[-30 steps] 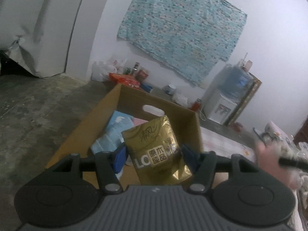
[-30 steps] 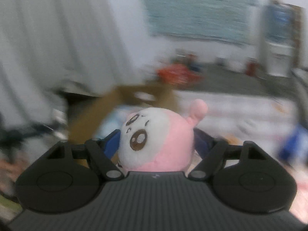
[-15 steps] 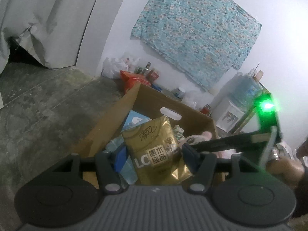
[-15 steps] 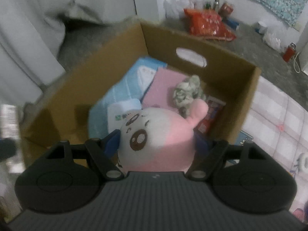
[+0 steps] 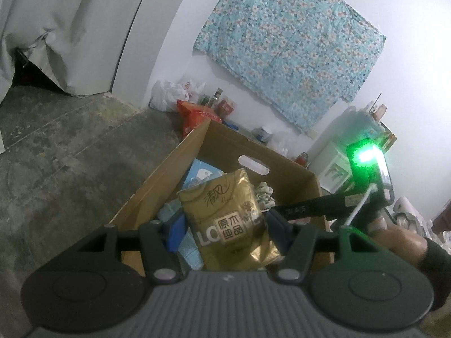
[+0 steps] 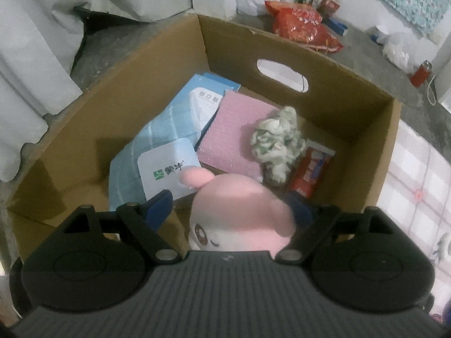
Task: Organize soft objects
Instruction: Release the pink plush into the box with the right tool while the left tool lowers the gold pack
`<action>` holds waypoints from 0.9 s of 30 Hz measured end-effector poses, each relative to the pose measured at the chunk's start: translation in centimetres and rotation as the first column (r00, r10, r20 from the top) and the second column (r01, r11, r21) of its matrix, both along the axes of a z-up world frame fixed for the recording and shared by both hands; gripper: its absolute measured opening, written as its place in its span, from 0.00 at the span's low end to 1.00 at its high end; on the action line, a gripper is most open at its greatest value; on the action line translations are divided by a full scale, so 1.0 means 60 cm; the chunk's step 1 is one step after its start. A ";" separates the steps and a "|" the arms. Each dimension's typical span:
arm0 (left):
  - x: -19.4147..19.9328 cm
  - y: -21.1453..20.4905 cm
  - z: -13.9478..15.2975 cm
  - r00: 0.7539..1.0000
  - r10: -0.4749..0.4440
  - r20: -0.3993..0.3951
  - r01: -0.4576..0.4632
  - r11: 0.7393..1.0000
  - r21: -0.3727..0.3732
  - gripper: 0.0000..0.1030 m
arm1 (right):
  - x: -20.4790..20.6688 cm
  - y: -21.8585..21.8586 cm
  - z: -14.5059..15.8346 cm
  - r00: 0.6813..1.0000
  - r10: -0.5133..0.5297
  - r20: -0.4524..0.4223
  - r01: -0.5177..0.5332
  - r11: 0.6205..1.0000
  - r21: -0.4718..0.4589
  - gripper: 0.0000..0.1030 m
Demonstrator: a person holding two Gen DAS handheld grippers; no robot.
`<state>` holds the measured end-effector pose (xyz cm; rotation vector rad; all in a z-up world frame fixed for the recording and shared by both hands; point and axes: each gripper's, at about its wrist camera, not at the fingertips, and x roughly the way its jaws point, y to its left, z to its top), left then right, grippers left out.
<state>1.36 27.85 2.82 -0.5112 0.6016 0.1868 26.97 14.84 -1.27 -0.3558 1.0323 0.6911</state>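
My left gripper (image 5: pixel 225 226) is shut on a gold tissue pack (image 5: pixel 225 219) and holds it over the near edge of a brown cardboard box (image 5: pixel 194 146). My right gripper (image 6: pixel 231 205) is open over the same box (image 6: pixel 157 50). The pink and white plush toy (image 6: pixel 239 211) is tumbling out between its spread fingers, face turned down. In the box lie blue packs (image 6: pixel 166 138), a pink pad (image 6: pixel 239 129), a green-white wad (image 6: pixel 279 140) and a red pack (image 6: pixel 310 171). The right gripper's body shows in the left wrist view (image 5: pixel 324 208) with a green light.
The box stands on a grey concrete floor (image 5: pixel 70 146). A red bag (image 6: pixel 304 25), bottles and white plastic bags lie by the wall behind it. A checked mat (image 6: pixel 422 174) lies right of the box. A water dispenser (image 5: pixel 352 152) stands at the far right.
The right gripper moved over the box and opened; the plush toy rolled over and is falling out of it. The left gripper kept the gold pack and tilted a little toward the box.
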 end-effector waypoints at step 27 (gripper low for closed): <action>-0.007 -0.004 0.001 1.000 0.005 -0.007 -0.005 1.000 0.006 0.60 | 0.061 0.026 -0.014 0.995 0.088 -0.042 -0.091 0.993 -0.071 0.37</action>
